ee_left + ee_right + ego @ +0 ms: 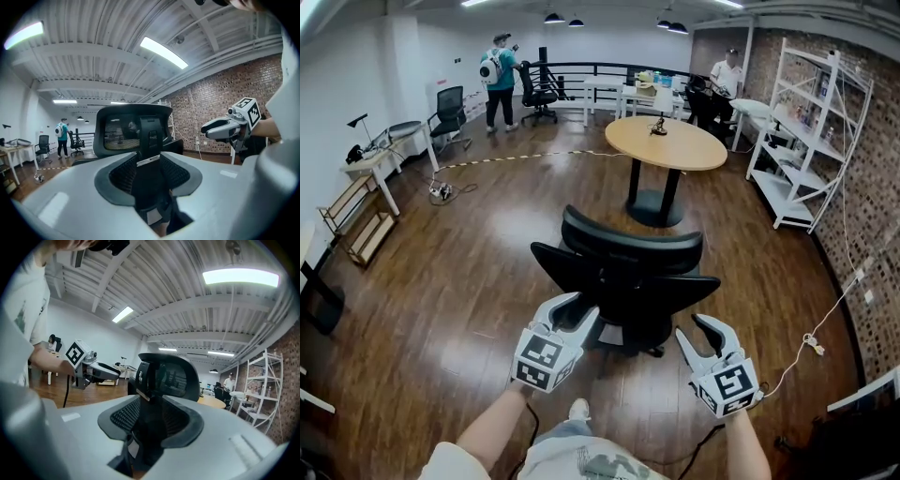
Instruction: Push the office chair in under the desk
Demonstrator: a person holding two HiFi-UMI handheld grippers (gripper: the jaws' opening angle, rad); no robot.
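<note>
A black office chair stands on the wooden floor with its back toward me. Beyond it is a round wooden table on a black pedestal. My left gripper sits just behind the chair's left side, jaws apart and nothing between them. To the right, my right gripper is also open and empty, a little behind the chair. In the left gripper view the chair's mesh back rises ahead of the parted jaws, and the right gripper shows beside it. The right gripper view shows the chair and the left gripper.
White shelving lines the brick wall on the right. A white cable with a plug lies on the floor at right. A small desk and low rack stand at left. Two people and more chairs are far back.
</note>
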